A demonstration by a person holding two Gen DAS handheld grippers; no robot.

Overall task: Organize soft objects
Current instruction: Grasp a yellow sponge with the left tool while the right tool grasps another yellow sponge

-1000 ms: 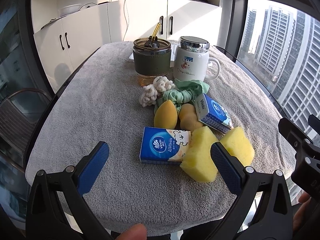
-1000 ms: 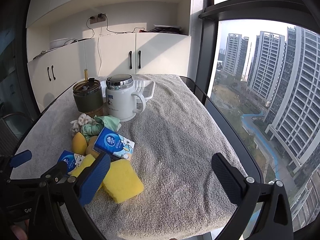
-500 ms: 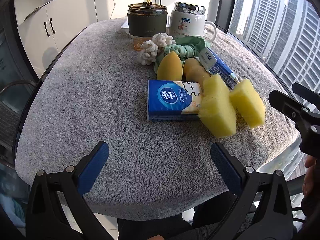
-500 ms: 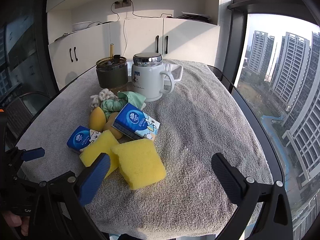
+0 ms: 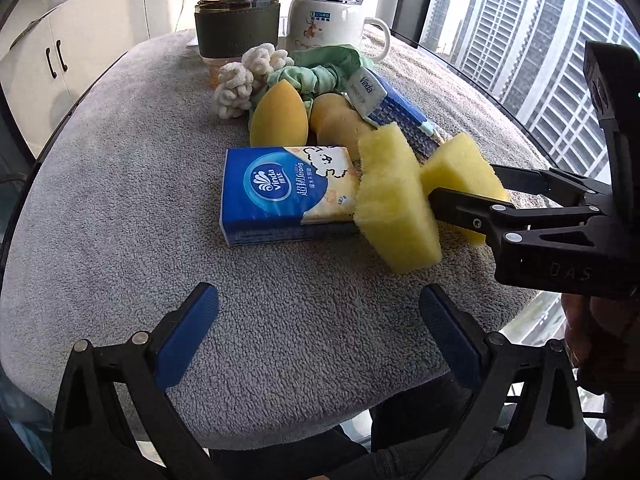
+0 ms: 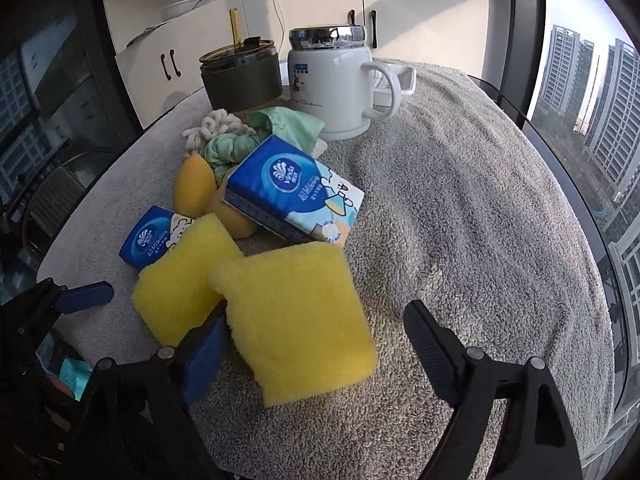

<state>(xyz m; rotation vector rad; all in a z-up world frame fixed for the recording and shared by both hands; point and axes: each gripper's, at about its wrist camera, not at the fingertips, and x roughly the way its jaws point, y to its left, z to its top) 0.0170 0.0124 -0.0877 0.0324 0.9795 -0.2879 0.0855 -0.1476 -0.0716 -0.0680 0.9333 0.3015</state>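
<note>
Right gripper [image 6: 320,344]: jaws spread wide, straddling the nearer yellow rectangular foam sponge [image 6: 296,320]. Left pad set against the sponge's left face, wedged between it and the second yellow foam sponge [image 6: 180,276]; right pad well clear of the sponge. Nothing pinched yet. Placement suits a squeeze across the sponge's width, separating it from its neighbour.

Left gripper [image 5: 318,328]: jaws spread, empty, hovering over bare grey terry-cloth tabletop [image 5: 120,208] near the front edge, short of the flat blue tissue pack [image 5: 288,194]. Likely held back to leave the right side room.

Soft items clustered mid-tabletop: second sponge leaning on the flat tissue pack; second blue tissue pack [image 6: 294,190] tilted, propped on two yellow egg-shaped makeup sponges [image 5: 280,118]; white chenille scrunchie [image 5: 244,80] and green fabric scrunchie [image 5: 316,72] behind. Olive-sleeved tumbler with straw [image 5: 236,28] and white lidded ceramic mug [image 5: 328,20] upright at rear.

Risk: compressible foam; shallow closure may slip.
</note>
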